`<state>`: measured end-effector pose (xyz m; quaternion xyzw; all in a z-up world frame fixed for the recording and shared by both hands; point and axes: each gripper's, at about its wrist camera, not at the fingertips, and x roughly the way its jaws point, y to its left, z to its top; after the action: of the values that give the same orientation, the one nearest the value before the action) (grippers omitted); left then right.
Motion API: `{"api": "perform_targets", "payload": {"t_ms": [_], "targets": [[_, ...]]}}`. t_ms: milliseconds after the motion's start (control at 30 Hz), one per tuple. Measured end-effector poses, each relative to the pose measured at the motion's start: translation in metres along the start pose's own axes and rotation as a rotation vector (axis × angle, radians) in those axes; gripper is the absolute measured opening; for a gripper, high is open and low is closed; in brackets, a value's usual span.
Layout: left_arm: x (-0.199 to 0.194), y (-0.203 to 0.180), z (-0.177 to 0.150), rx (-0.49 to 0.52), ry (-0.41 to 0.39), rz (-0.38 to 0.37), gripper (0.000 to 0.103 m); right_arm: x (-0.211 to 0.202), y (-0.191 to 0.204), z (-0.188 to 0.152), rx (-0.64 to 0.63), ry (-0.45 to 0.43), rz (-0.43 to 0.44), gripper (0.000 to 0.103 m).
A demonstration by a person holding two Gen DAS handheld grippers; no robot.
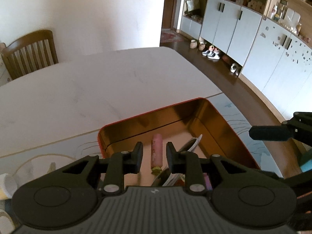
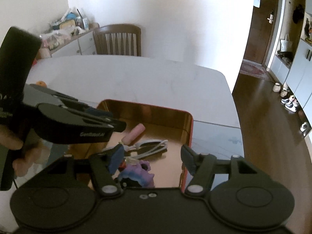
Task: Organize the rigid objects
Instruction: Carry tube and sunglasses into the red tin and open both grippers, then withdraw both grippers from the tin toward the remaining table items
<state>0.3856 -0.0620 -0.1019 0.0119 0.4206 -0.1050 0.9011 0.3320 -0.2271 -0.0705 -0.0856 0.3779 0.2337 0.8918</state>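
Your left black two-finger gripper [image 1: 154, 156] is hovering over the near end of the rectangular red tin with the shiny gold inside [image 1: 212, 117], its jaws standing a little apart with nothing pinched between them; the pink cylindrical tube [image 1: 157, 152] is showing through the gap but lying on the tin floor below. Your right black two-finger gripper [image 2: 152, 159] is hanging over the tin's near right part with its jaws spread wide and gripping nothing, one finger over the inside and the other near the tin's right wall. Under it, in the near part of the tin, the purple and blue toy figure [image 2: 141, 172] is lying, and just beyond it the coiled white cable [image 2: 150, 146] is resting on the floor. The pink tube is lying farther in, toward the middle. The tin is sitting near the near edge of the pale white table [image 1: 87, 89], partly on a dark patterned mat [image 2: 214, 136]. At the table's far edge, a brown wooden slat-back chair [image 2: 118, 40] is standing.
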Motion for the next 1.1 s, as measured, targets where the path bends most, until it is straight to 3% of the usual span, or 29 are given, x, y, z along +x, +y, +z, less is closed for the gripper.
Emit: {"api": "perform_targets", "payload": {"t_ms": [267,333,400,433,667,900,1033,1100], "targets": [[-0.042,0.0,-0.007,-0.02,-0.066,0.009,0.032,-0.021,-0.004,-0.005,0.071,-0.031,0.027,0.07],[-0.052,0.0,-0.009,-0.029,-0.083,0.015,0.043,-0.027,-0.005,-0.006,0.085,-0.042,0.03,0.073],[-0.066,-0.001,-0.013,-0.027,-0.124,0.035,0.062,-0.033,-0.003,-0.007,0.087,-0.055,0.028,0.075],[-0.073,-0.002,-0.014,-0.019,-0.144,0.047,0.064,-0.036,-0.002,-0.008,0.088,-0.06,0.03,0.076],[-0.108,0.004,-0.022,-0.049,-0.19,0.048,0.064,-0.053,0.01,-0.012,0.087,-0.09,0.042,0.086],[-0.137,0.02,-0.038,-0.086,-0.222,0.061,0.072,-0.067,0.029,-0.015,0.099,-0.121,0.066,0.101],[-0.152,0.034,-0.048,-0.111,-0.234,0.071,0.075,-0.072,0.047,-0.017,0.094,-0.141,0.084,0.103],[-0.158,0.042,-0.055,-0.118,-0.242,0.075,0.081,-0.075,0.057,-0.017,0.096,-0.146,0.093,0.103]]}}
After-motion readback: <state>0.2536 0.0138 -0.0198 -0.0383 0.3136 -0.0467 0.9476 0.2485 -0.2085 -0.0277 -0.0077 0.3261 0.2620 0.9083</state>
